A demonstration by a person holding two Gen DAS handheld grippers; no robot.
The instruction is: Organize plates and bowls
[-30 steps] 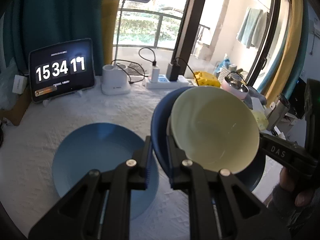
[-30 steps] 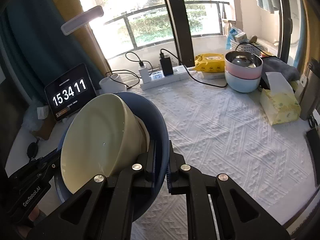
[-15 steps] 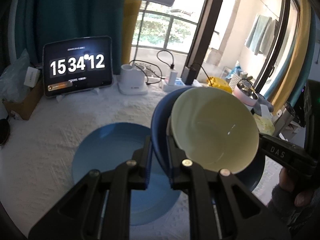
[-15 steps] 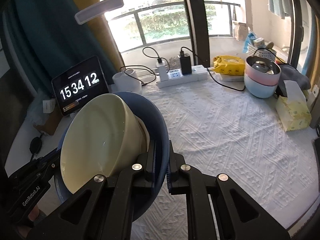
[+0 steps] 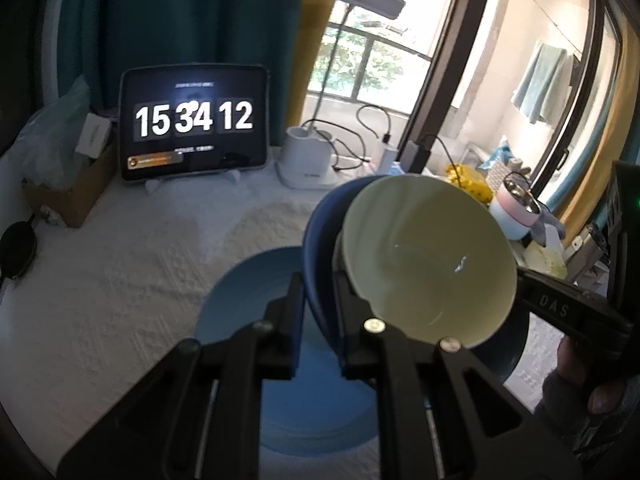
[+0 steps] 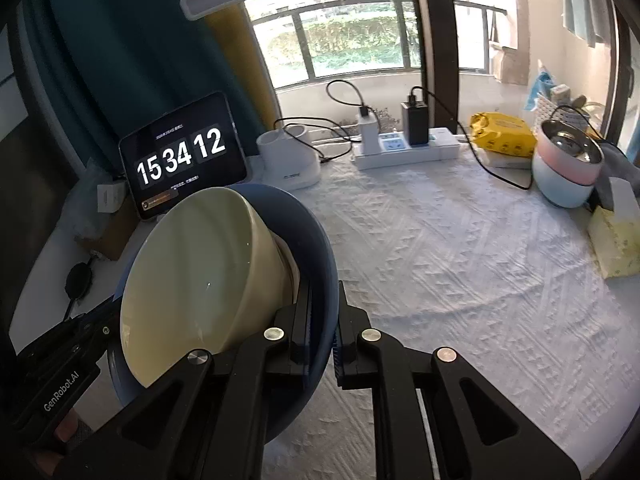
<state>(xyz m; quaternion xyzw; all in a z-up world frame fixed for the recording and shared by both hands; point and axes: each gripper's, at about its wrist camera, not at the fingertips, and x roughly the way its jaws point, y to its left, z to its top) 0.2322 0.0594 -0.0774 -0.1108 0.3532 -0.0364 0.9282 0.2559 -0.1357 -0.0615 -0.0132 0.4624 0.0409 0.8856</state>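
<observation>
Two grippers hold one dark blue plate point(image 5: 316, 240) between them, lifted off the table point(image 6: 460, 248) and tilted steeply. A cream bowl point(image 5: 428, 256) sits inside the plate, leaning against it, its open side turned toward the left wrist camera.

The left gripper point(image 5: 318, 304) has its fingers point(image 5: 288, 320) narrowed onto the near rim of the plate, one finger on each face of the rim. The right gripper point(image 6: 322, 344) grips the opposite rim the same way, its fingers point(image 6: 352, 348) closed tight on the blue edge, with the bowl just left of them. From the left wrist camera, the right gripper's black body appears behind the bowl at the right, with part of a hand point(image 5: 580, 392) below it.

A second, lighter blue plate point(image 5: 248, 304) lies flat on the white textured cloth below the held plate, toward the table's near edge.

Along the far edge stand a tablet point(image 6: 184, 160) showing 15 34 12, a white lamp base point(image 6: 288, 160), and a power strip point(image 6: 404, 148) with chargers plugged in. Near the far right corner sit a yellow packet point(image 6: 504, 132), stacked pink and pale blue bowls point(image 6: 564, 172), and a tissue box point(image 6: 616, 240).
</observation>
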